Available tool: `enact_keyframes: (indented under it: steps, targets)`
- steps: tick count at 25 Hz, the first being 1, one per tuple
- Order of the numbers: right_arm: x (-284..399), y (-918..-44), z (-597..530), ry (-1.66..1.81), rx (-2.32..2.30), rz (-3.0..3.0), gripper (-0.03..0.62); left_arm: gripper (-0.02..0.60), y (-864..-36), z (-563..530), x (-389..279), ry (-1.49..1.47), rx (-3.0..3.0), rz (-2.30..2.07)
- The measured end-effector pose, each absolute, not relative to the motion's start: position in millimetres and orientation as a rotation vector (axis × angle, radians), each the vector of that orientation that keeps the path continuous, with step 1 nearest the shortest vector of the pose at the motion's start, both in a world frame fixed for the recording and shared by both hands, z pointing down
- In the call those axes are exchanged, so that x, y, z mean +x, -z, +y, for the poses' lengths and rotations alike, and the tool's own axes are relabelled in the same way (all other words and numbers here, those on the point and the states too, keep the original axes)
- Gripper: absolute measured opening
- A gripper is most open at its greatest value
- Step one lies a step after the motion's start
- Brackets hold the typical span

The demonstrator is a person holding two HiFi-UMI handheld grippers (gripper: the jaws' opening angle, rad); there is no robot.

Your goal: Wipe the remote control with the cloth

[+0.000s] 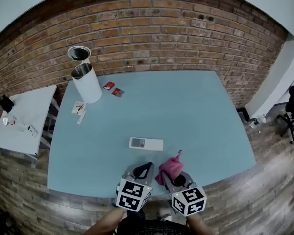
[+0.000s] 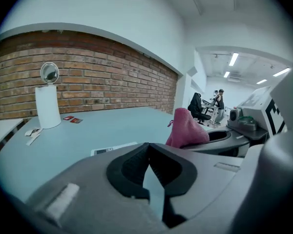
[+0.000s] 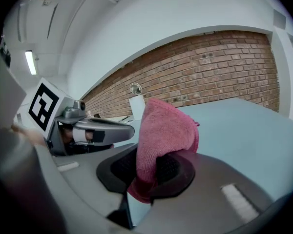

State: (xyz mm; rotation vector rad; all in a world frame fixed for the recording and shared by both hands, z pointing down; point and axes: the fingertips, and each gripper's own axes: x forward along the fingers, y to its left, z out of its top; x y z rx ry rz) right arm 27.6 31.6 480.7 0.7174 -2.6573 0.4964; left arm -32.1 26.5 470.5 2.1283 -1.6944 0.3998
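Observation:
The white remote control (image 1: 146,143) lies flat on the light blue table (image 1: 186,111), a little beyond both grippers; in the left gripper view the remote control (image 2: 112,150) shows just past the jaws. My left gripper (image 1: 143,169) is shut with nothing between its jaws (image 2: 147,156). Beside it on the right, my right gripper (image 1: 169,174) is shut on the pink cloth (image 1: 170,167), which stands up out of the jaws as a bunched fold (image 3: 163,135). The pink cloth (image 2: 186,129) also shows in the left gripper view. Both grippers hover over the table's near edge.
A white cylindrical bin (image 1: 86,83) with a round mirror-like lid (image 1: 79,54) stands at the table's far left. Small red packets (image 1: 113,89) and paper scraps (image 1: 79,108) lie near it. A white side table (image 1: 24,121) with small items stands to the left. Brick wall behind.

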Motion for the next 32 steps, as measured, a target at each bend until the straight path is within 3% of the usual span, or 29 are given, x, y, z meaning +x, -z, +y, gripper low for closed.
enact_keyframes:
  steps: [32]
  targets:
    - [102,-461,78,-0.520,0.632,-2.730,0.064,-0.003,-462,99,59,-0.447,1.949,-1.901]
